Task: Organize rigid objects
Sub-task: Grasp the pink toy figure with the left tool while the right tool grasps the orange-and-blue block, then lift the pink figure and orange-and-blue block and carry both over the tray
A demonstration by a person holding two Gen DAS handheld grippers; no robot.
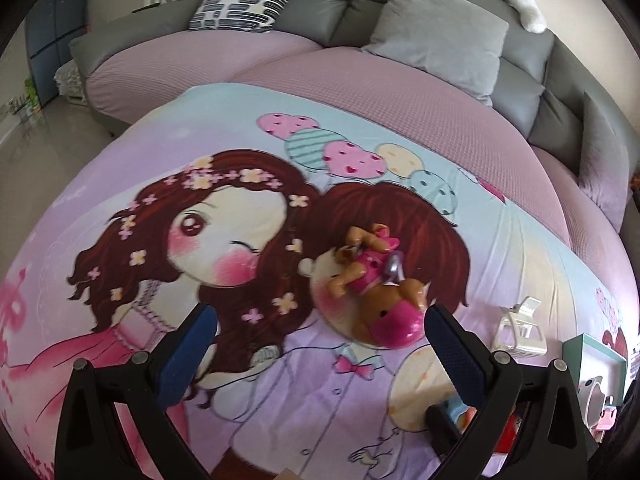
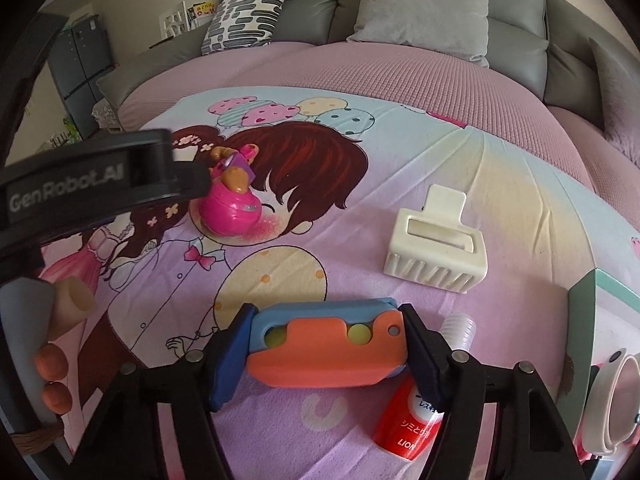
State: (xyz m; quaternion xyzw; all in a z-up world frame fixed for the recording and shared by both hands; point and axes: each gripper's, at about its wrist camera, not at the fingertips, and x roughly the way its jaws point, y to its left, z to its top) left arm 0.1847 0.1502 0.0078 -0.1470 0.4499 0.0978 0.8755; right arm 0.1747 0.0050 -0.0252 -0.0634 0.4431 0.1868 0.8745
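A flat orange and blue toy [image 2: 324, 356] lies crosswise between the fingers of my right gripper [image 2: 326, 314]. Both blue pads touch its ends, so the gripper is shut on it just above the cartoon-print sheet [image 2: 320, 240]. A pink and tan doll toy [image 1: 380, 292] lies on the sheet. My left gripper [image 1: 320, 314] is open in front of it, and the doll's pink base is close to the right fingertip [image 1: 440, 320]. The same doll [image 2: 230, 208] shows in the right wrist view, beside the left gripper's black housing [image 2: 80, 184].
A cream hair claw clip [image 2: 436, 248] lies to the right. A red bottle [image 2: 408, 420] and a clear ribbed cap [image 2: 460, 328] lie under my right finger. A teal box [image 2: 592, 292] stands at the right edge. A person's fingers [image 2: 52, 360] are at the left. Grey sofa cushions [image 1: 436, 36] stand behind.
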